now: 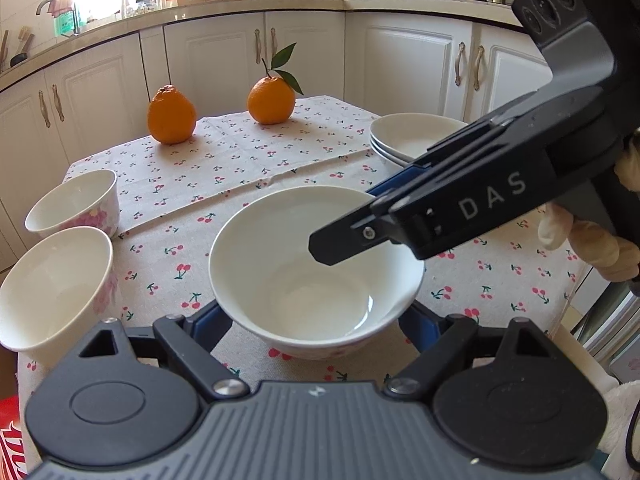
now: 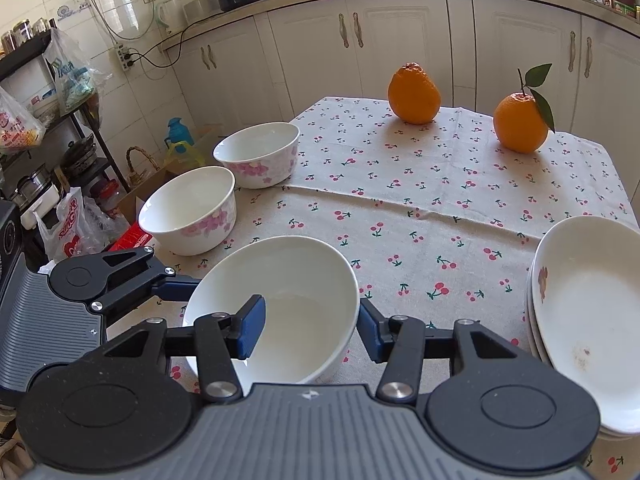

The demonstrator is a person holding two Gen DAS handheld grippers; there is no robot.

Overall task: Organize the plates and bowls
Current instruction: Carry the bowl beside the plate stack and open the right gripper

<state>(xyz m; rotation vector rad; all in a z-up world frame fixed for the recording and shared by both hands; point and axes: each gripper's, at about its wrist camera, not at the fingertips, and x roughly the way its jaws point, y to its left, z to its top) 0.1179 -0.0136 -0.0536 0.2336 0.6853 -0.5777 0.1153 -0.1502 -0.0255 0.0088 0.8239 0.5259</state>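
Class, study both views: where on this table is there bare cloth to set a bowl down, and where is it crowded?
Free: the middle cloth, bordered by the two oranges, the flowered bowls and the plate stack. Crowded: the near edge, where both grippers meet at the white bowl.

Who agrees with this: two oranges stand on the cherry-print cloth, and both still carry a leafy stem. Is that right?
Not quite. Two oranges do stand on the cherry-print cloth, but only the stemmed orange carries leaves. The bare orange has none. The right wrist view shows it.
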